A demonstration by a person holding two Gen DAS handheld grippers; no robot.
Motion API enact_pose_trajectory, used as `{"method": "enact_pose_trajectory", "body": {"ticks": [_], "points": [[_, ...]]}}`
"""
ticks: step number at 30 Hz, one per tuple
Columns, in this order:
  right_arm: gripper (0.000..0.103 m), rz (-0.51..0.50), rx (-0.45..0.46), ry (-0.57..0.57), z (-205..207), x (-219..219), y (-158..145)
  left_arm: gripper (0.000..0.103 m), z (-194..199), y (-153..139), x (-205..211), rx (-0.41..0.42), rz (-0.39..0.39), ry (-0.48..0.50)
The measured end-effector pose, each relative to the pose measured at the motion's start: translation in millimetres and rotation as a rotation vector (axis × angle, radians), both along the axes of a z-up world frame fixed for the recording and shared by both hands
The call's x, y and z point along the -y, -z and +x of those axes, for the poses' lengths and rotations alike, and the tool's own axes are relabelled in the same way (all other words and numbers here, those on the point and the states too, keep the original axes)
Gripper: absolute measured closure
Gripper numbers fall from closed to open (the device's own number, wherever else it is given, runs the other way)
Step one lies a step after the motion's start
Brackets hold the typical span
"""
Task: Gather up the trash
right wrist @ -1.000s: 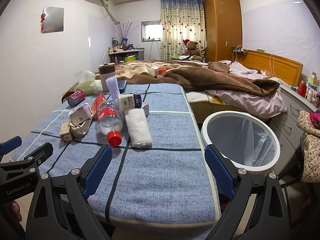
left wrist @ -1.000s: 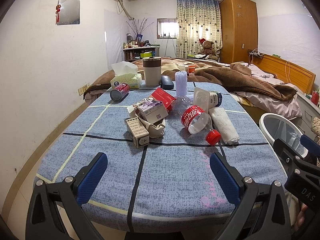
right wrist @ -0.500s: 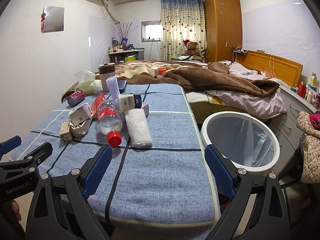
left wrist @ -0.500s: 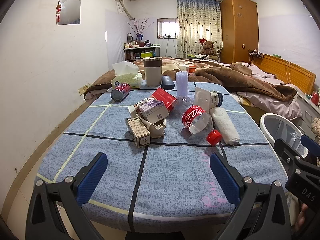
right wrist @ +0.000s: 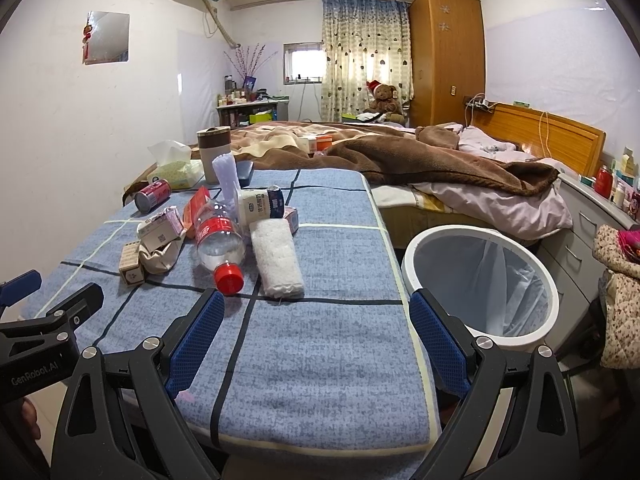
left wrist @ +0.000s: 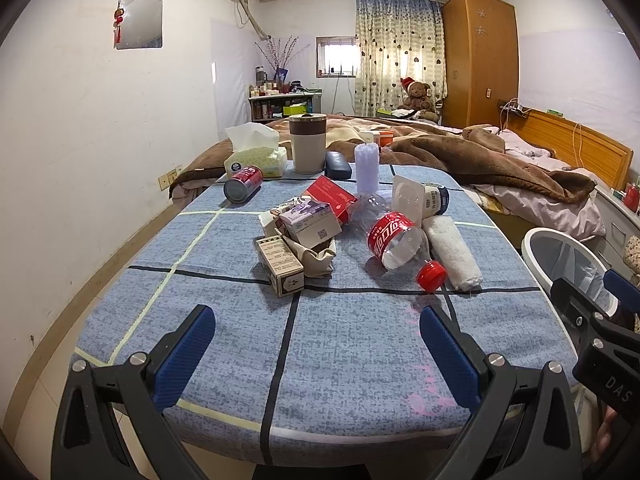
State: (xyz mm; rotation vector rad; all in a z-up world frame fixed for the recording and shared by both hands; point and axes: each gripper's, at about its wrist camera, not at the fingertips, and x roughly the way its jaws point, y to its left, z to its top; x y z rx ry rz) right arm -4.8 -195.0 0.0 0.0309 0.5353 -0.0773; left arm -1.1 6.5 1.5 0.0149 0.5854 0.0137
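Note:
Trash lies in a pile on the blue cloth table (left wrist: pixel 340 340): a clear cola bottle (left wrist: pixel 396 240) with a red cap, a small carton box (left wrist: pixel 280 266), a purple-white carton (left wrist: pixel 310 222), a red packet (left wrist: pixel 332 196), a red can (left wrist: pixel 242 184) on its side, a yogurt bottle (left wrist: pixel 434 200). A white bin (right wrist: pixel 484 280) with a liner stands right of the table. My left gripper (left wrist: pixel 316 354) is open and empty over the near edge. My right gripper (right wrist: pixel 316 338) is open and empty over the near right corner.
A rolled white towel (right wrist: pixel 278 258), a tissue box (left wrist: pixel 256 156), a brown-banded cup (left wrist: pixel 307 142), a dark case (left wrist: pixel 338 164) and a pale purple tube (left wrist: pixel 366 166) also sit on the table. A bed with brown blanket (right wrist: pixel 420 156) lies behind. The wall runs along the left.

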Motion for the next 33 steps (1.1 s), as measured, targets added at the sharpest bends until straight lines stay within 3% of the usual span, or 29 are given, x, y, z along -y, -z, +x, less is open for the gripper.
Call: {"method": "enact_pose_trajectory", "body": {"ticks": [18,25,30,33], "points": [[0.007,-0.016,-0.006,-0.019,11.2,-5.1,1.4,0.0,10.8,4.6,-3.8,-0.024,-0.001,0.006],[0.007,-0.003,-0.002,-0.047,44.0,-5.4,8.2,0.0,32.5,13.7,-19.3,-0.079,-0.019,0.031],[0.007,-0.017,-0.043,-0.057,69.8,-8.9,16.4,0.0,58.5,15.6,-43.7,-0.101,-0.096,0.055],[0.012,-0.026,-0.052,-0.06,79.7,-10.1,19.1,0.0,74.3,17.3,-52.4,-0.114,-0.075,0.031]]}}
